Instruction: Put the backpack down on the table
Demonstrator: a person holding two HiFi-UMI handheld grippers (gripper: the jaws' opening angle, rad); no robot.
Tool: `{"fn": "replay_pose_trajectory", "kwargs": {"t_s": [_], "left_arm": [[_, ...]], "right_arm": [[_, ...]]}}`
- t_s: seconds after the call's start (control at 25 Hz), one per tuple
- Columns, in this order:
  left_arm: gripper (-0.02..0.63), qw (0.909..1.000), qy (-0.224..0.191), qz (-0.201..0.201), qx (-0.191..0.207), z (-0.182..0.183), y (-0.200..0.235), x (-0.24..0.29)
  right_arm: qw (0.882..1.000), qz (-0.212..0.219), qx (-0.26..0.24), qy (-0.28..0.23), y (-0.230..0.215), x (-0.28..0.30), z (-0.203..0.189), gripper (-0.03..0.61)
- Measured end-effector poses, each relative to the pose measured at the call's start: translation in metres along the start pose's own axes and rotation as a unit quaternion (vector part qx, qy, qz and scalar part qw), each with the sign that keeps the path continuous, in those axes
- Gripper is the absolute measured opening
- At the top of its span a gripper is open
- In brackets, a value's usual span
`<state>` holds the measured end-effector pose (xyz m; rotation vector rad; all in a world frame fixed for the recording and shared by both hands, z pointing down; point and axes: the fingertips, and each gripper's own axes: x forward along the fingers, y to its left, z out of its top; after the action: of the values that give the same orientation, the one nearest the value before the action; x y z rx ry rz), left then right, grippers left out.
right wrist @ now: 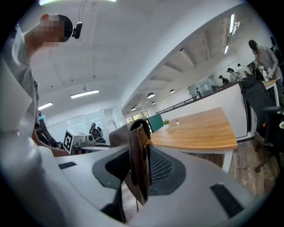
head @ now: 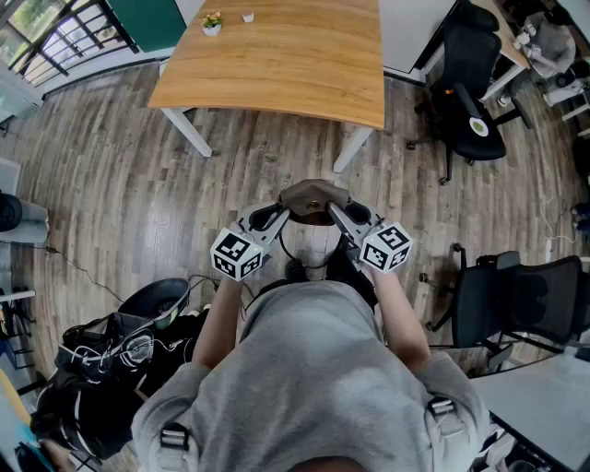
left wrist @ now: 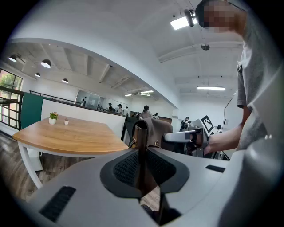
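A brown backpack (head: 315,196) hangs in the air in front of the person, short of the wooden table (head: 286,60). My left gripper (head: 275,218) is shut on its left brown strap (left wrist: 142,146), which runs upright between the jaws. On the other side, the right strap (right wrist: 138,155) is clamped the same way in my right gripper (head: 348,216). In the left gripper view the bag's top (left wrist: 156,129) shows just ahead, with the right gripper (left wrist: 191,137) beyond it. The table (right wrist: 202,129) lies ahead in the right gripper view.
A small potted plant (head: 212,22) and a white cup (head: 247,17) stand at the table's far edge. Black office chairs (head: 472,101) (head: 516,300) stand on the right. Dark bags and cables (head: 111,364) lie on the floor at lower left.
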<state>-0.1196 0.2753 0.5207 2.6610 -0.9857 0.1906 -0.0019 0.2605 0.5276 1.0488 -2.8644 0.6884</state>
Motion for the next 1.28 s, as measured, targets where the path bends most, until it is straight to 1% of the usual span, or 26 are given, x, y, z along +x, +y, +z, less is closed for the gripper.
{"fn": "replay_pose_trajectory", "kwargs": {"t_s": [0.24,0.64,0.8,0.84,0.96,1.04,1.28], "left_arm": [[0.072,1.0000,-0.002,-0.003,-0.002,-0.003,-0.004,0.005],[0.072,1.0000,0.001,-0.009,0.002,0.002,-0.001,0.004],[0.072,1.0000,0.001,-0.008,-0.004,0.002,0.020,0.002],[0.072,1.0000,0.001,-0.009,-0.004,0.001,0.019,0.000],[0.072,1.0000,0.000,-0.008,0.003,-0.001,-0.004,-0.005],[0.072,1.0000,0.001,-0.007,0.005,-0.002,-0.012,-0.006],[0.072,0.9999,0.000,-0.007,0.009,-0.001,-0.011,-0.008]], "right_arm": [[1.000,-0.002,-0.009,-0.001,-0.004,-0.004,-0.002,0.104],[1.000,-0.011,-0.010,-0.002,-0.003,-0.002,0.002,0.104],[1.000,-0.013,-0.013,0.004,-0.004,0.018,0.002,0.107],[1.000,-0.013,-0.014,0.005,-0.003,0.018,0.001,0.107],[1.000,-0.009,-0.017,0.002,0.005,-0.003,-0.002,0.107],[1.000,-0.006,-0.017,0.000,0.008,-0.009,-0.002,0.107],[1.000,-0.005,-0.016,-0.001,0.008,-0.007,-0.002,0.109]]}}
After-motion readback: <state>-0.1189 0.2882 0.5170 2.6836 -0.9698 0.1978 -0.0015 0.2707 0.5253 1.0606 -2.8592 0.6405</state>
